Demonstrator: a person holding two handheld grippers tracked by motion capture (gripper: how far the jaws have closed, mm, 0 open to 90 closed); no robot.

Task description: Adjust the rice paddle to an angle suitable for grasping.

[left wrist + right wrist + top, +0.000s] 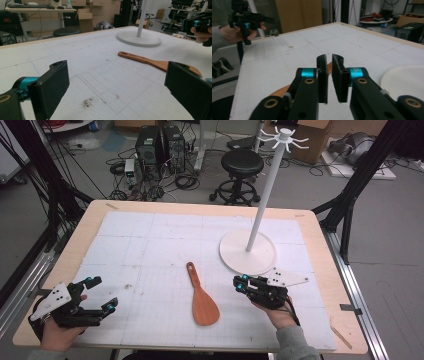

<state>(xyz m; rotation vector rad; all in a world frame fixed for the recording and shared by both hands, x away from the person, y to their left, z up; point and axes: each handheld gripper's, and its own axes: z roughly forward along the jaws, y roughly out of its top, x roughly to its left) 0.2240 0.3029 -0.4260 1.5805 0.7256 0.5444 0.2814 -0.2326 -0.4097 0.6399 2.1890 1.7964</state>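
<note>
Nothing's picked up yet: the wooden spatula (201,296) lies flat mid-surface between the hands, near the white hook stand (248,251), left claw (97,295) spread wide and empty, right claw (241,284) pinched nearly closed on nothing, so the whole grab is left.

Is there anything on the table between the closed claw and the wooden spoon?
No. The right gripper sits just to the right of the wooden spatula, and between them lies only bare white mat. The white stand is farther back, out of the way.
</note>
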